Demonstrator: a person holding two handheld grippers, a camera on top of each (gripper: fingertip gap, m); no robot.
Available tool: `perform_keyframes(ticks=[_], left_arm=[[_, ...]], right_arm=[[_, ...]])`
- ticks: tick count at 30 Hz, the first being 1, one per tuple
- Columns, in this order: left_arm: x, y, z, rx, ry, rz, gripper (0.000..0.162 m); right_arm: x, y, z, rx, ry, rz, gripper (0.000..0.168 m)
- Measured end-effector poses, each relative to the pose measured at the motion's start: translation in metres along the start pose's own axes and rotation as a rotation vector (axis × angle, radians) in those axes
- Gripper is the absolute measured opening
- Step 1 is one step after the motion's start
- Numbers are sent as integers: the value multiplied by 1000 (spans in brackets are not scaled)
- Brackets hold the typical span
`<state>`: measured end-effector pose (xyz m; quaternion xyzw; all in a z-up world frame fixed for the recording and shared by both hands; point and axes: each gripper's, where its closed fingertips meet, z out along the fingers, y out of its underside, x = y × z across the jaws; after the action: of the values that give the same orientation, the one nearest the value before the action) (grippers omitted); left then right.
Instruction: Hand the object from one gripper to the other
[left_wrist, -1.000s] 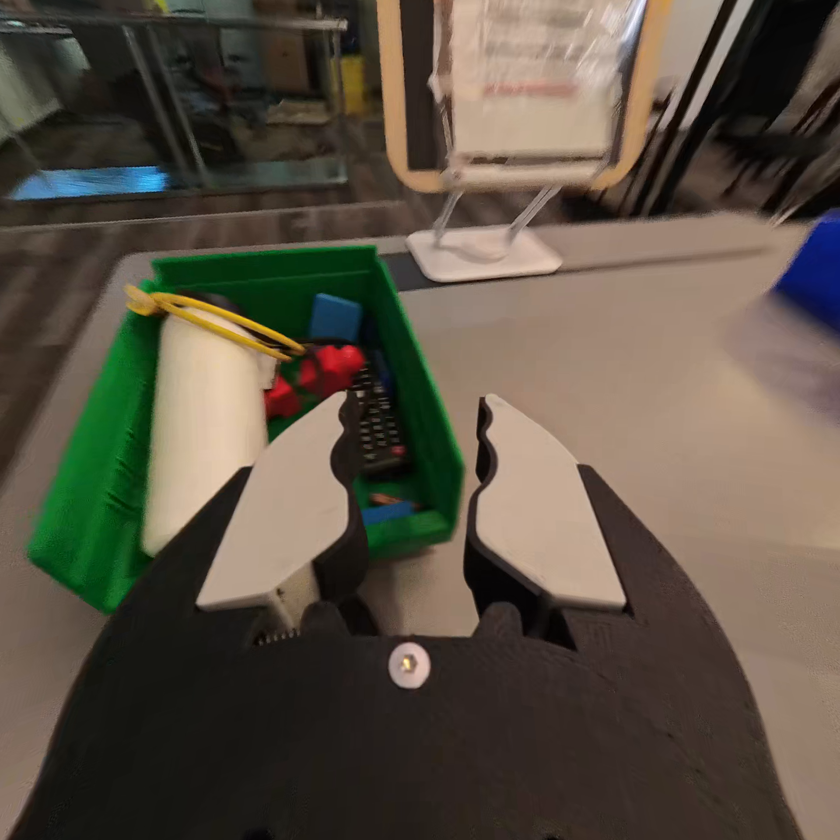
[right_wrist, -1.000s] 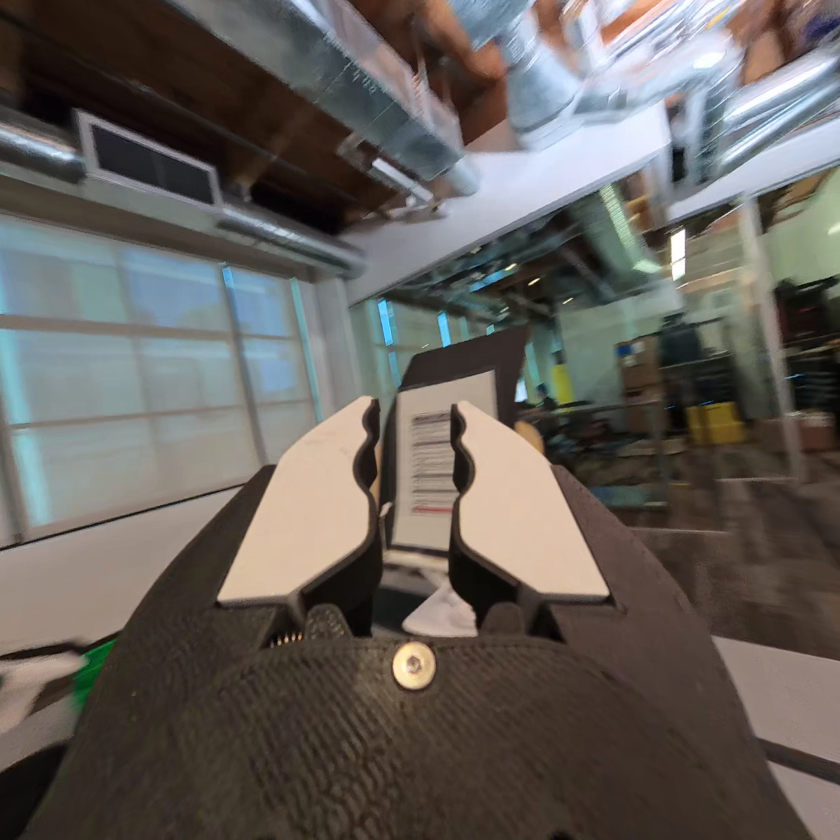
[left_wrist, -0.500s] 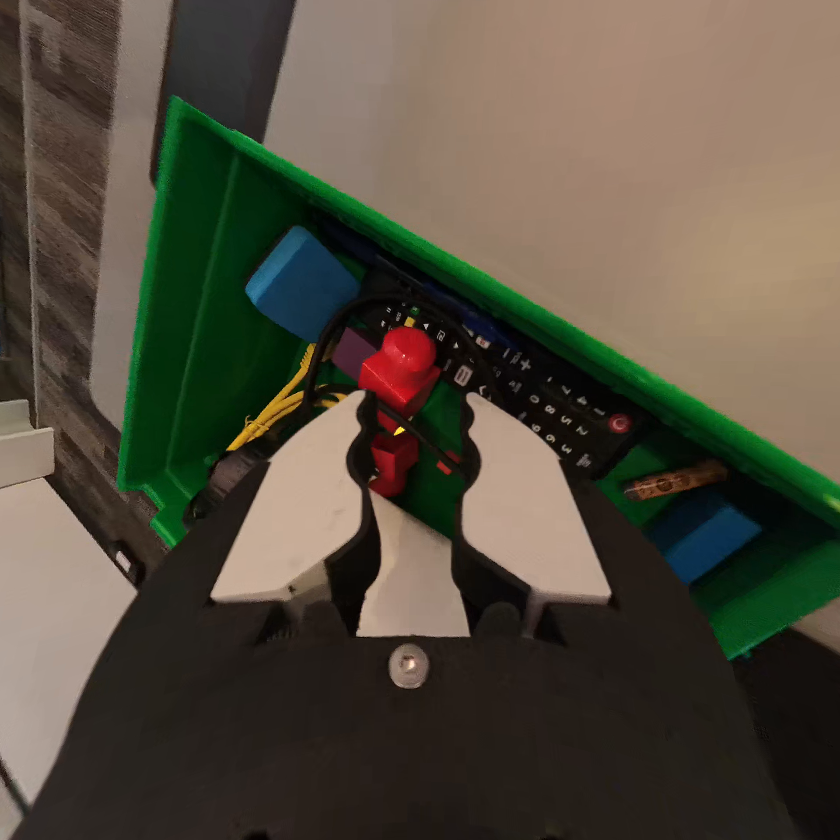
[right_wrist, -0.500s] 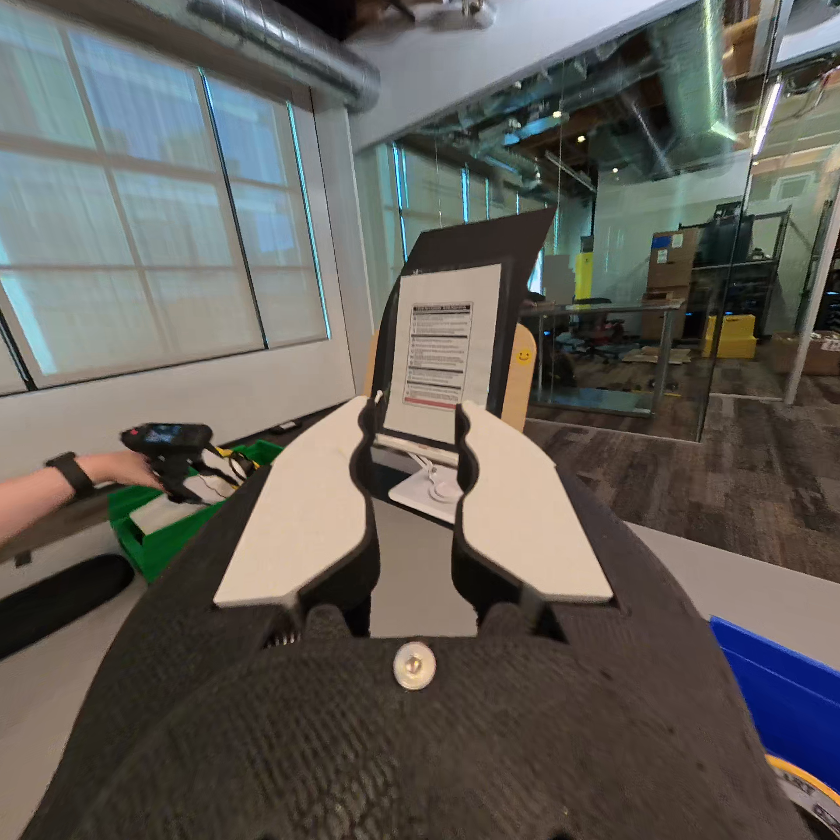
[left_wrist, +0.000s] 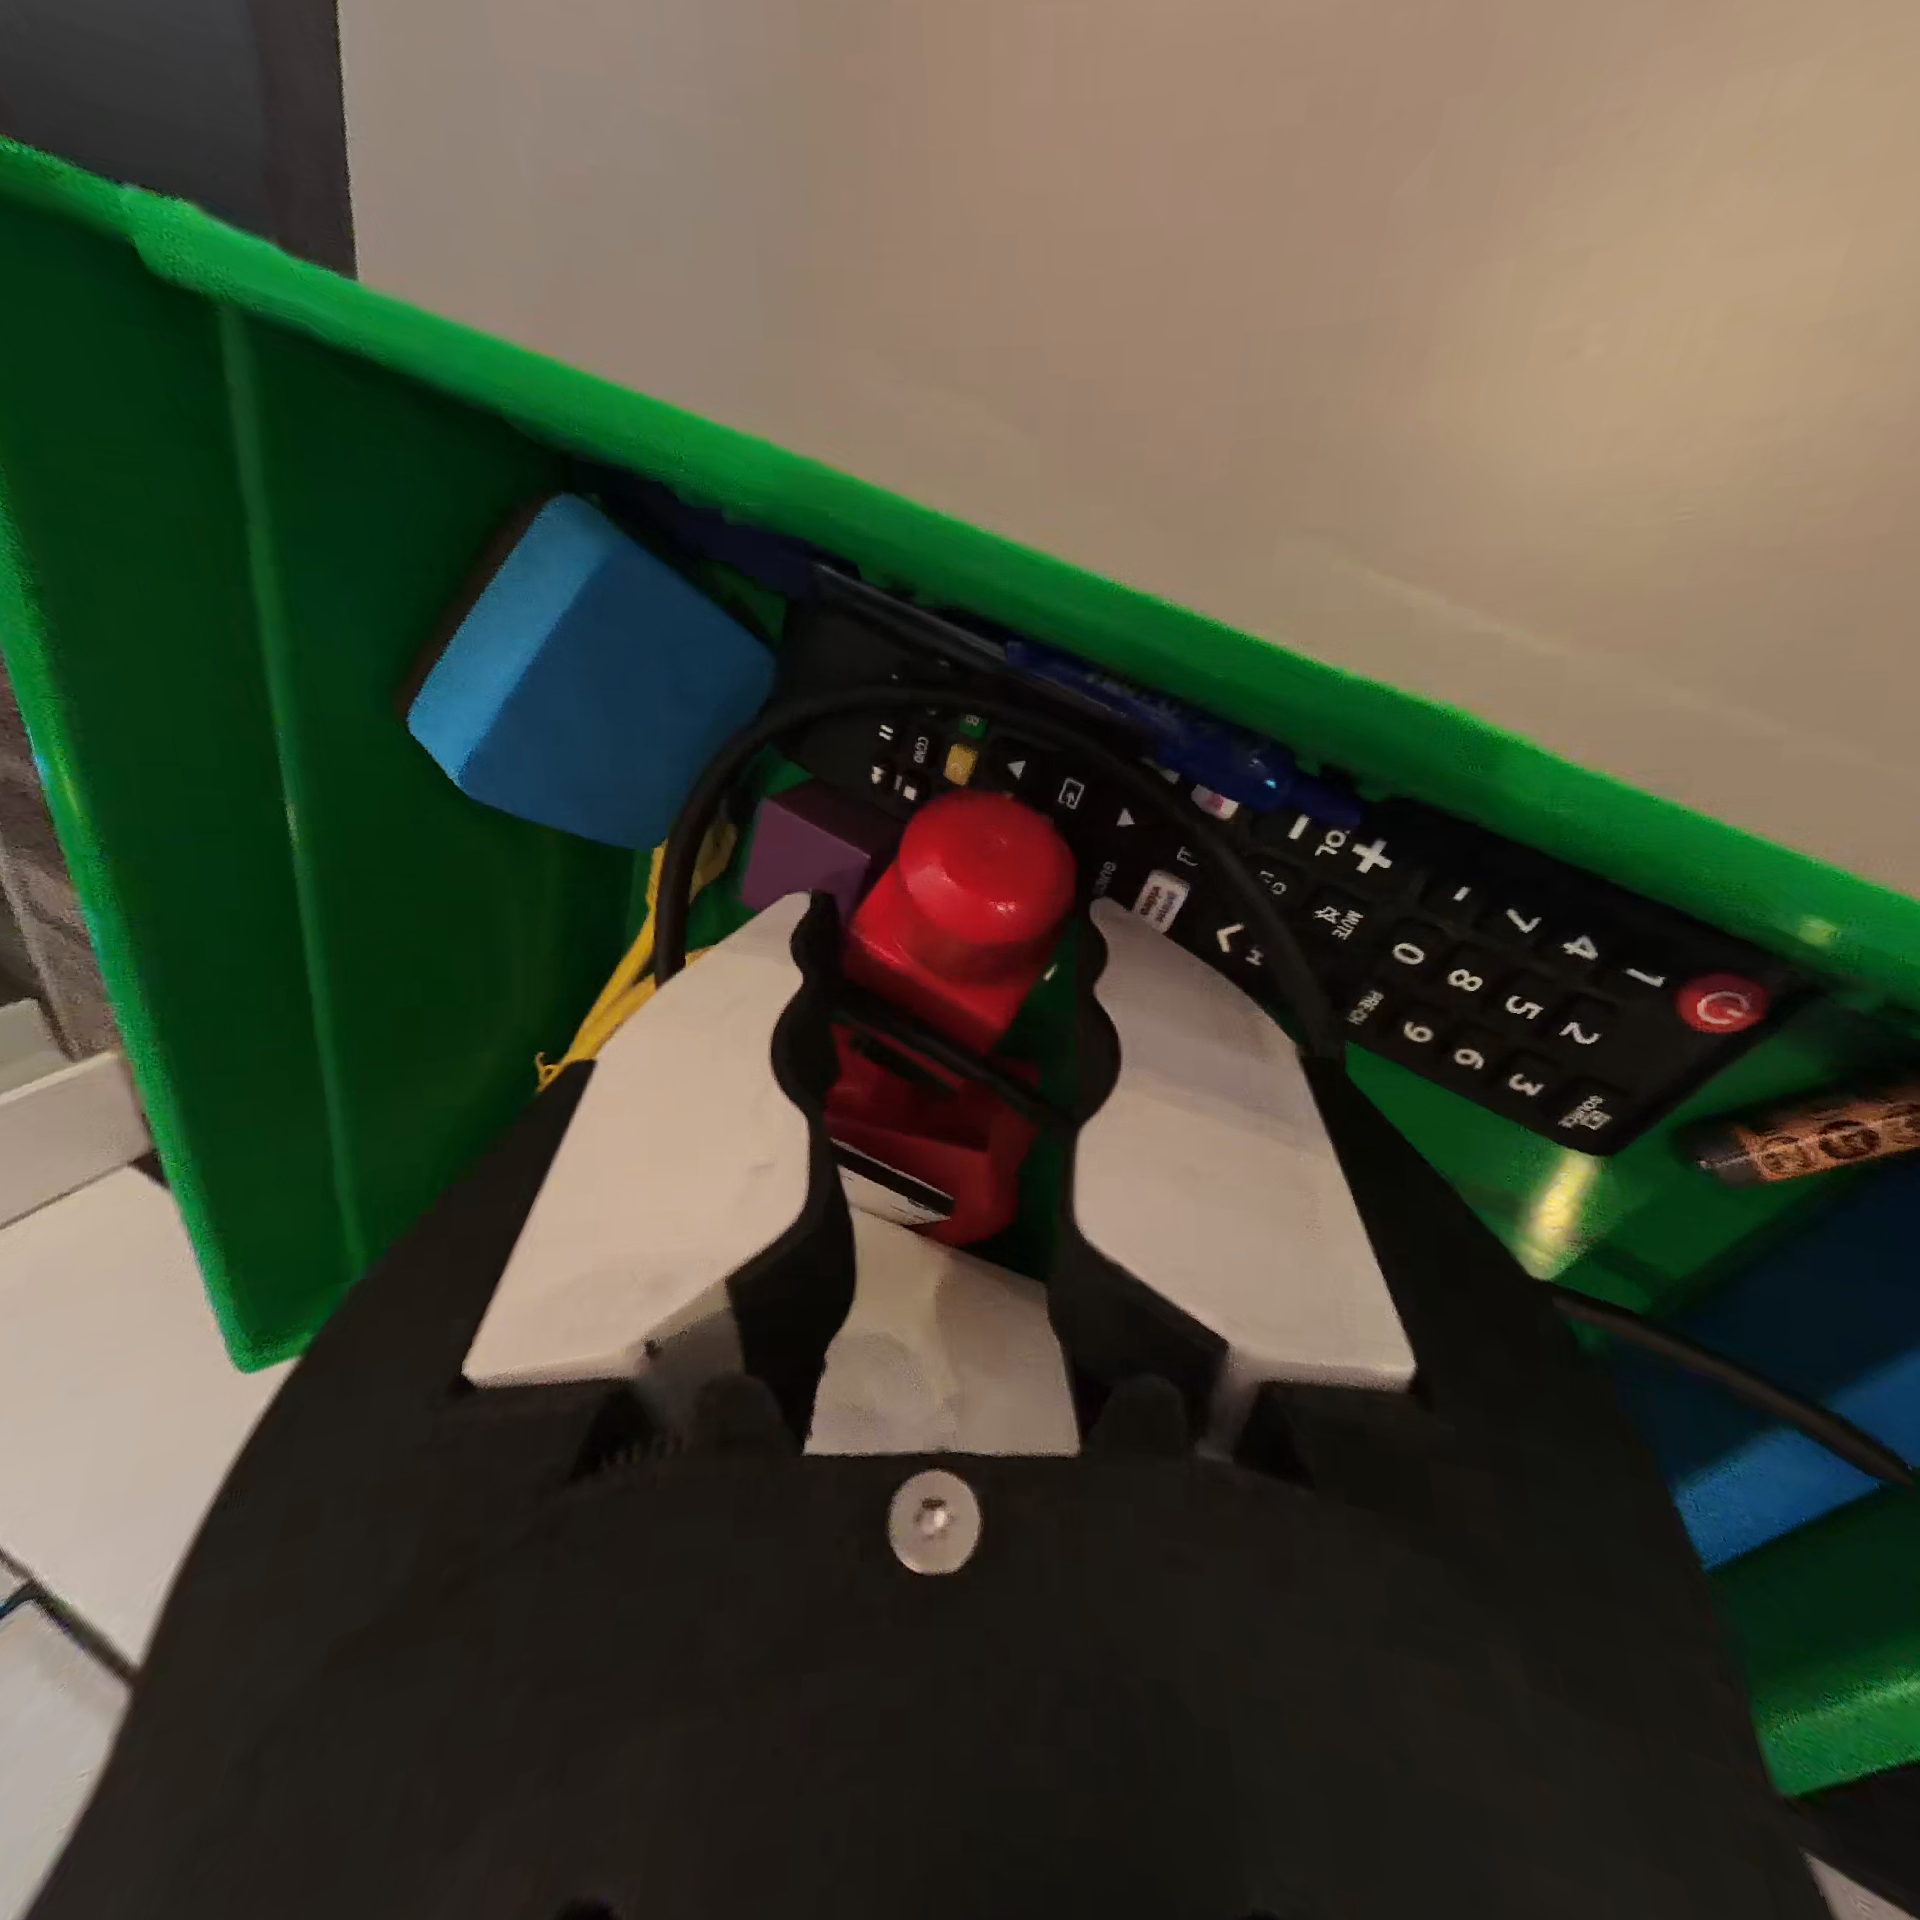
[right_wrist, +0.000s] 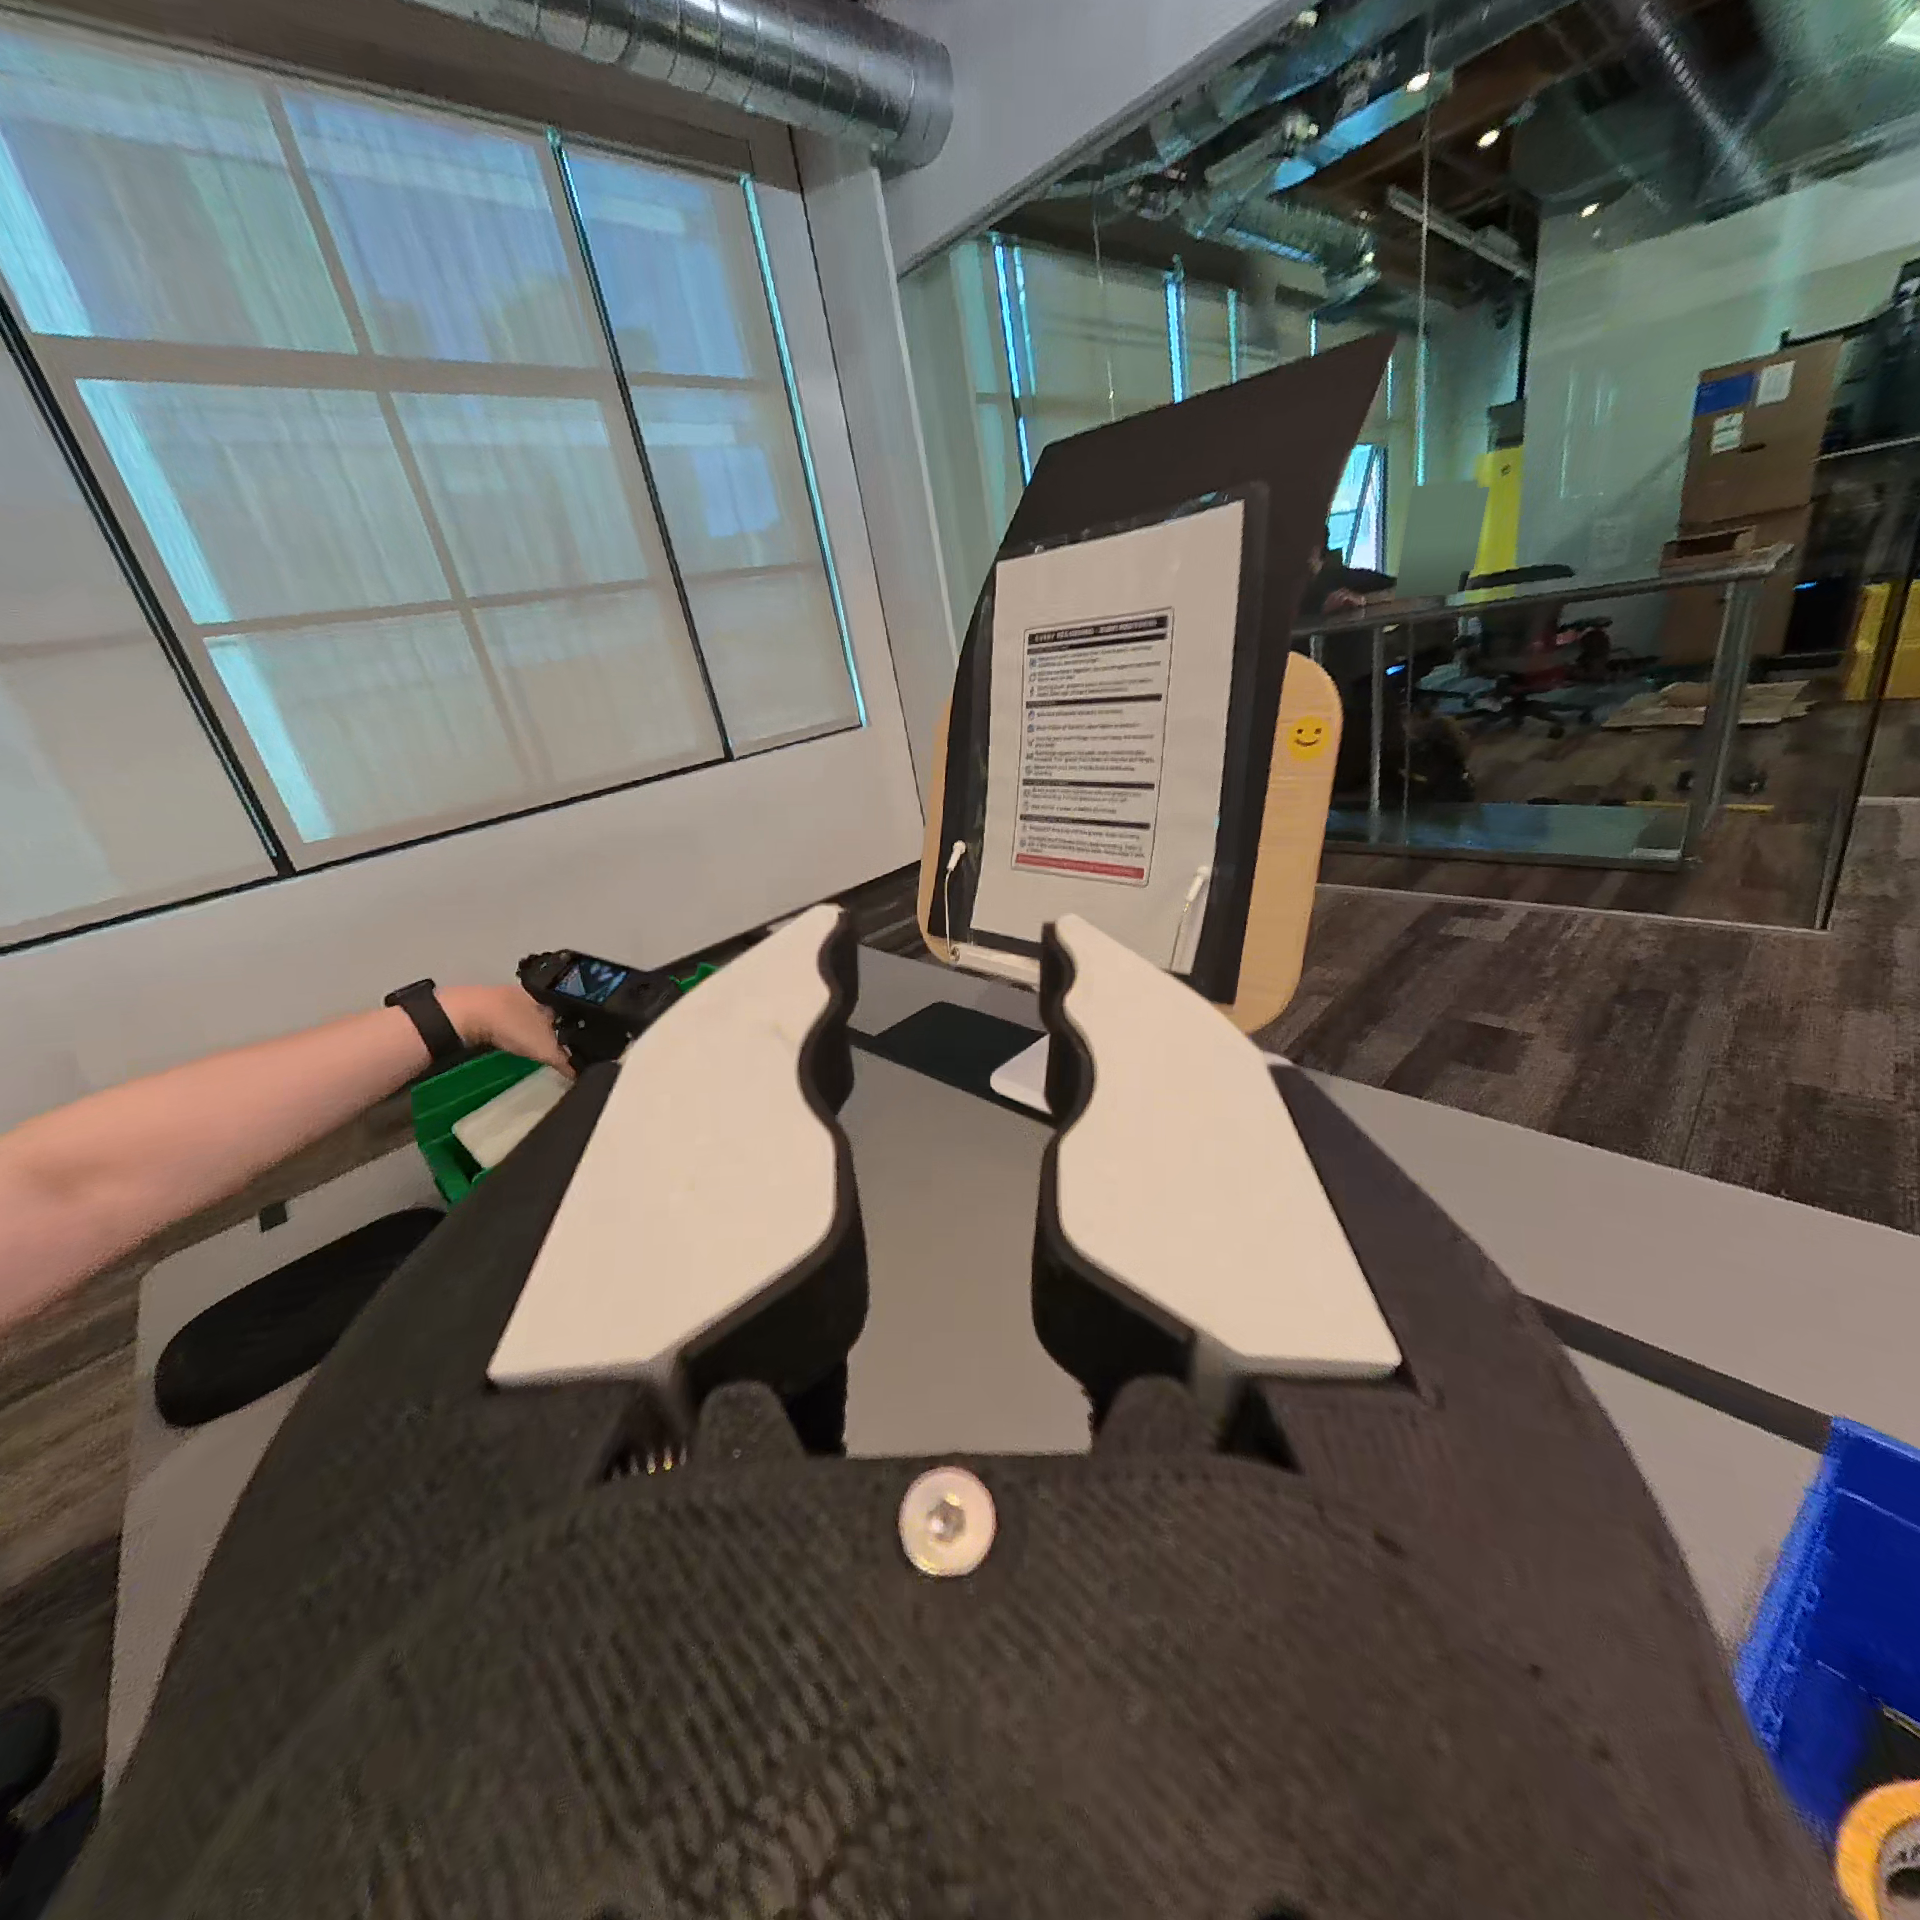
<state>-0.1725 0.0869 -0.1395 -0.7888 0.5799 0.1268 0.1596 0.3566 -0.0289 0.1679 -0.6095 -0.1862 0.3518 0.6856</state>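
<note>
Inside a green bin (left_wrist: 260, 727) at the edge of a grey table (right_wrist: 1558, 1299), the left gripper (left_wrist: 940, 935) hangs with its tongs parted on either side of a red plastic object (left_wrist: 951, 977), not visibly pressing on it. The object lies among clutter: a black remote control (left_wrist: 1455, 966) just behind it, a blue foam block (left_wrist: 582, 675) and a small purple block (left_wrist: 805, 847) to one side, and a thin black cable (left_wrist: 1226, 862) looping across it. It looks like rigid, light, smooth moulded plastic, so a firm pinch on the squarer body below the rounded cap seems the safest hold; the cap looks likelier to slip. Its long axis runs roughly along the fingers, with the cap pointing away from the camera toward the remote. The cable could snag on a lift. Well apart over the table, the right gripper (right_wrist: 945, 956) waits empty, tongs moderately parted, near a blue bin (right_wrist: 1839, 1621).
</note>
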Motion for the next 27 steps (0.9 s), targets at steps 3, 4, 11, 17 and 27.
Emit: perform_keyframes(ticks=[3, 4, 11, 17, 27], left_arm=[[2, -2, -4, -5, 20, -7, 41], [4, -4, -8, 12, 37, -23, 41], [-31, -39, -89, 387, -61, -266, 41], [-29, -96, -224, 1021, 33, -583, 40], [93, -233, -348, 1531, 648, -584, 39]], right_arm=[[-2, 6, 8, -31, 3, -19, 34], [-3, 7, 9, -34, 1, -22, 34], [-22, 11, 22, -34, -71, 0, 33], [-80, 23, 54, -31, -201, -200, 36], [-191, 81, 105, 93, -54, -1078, 72]])
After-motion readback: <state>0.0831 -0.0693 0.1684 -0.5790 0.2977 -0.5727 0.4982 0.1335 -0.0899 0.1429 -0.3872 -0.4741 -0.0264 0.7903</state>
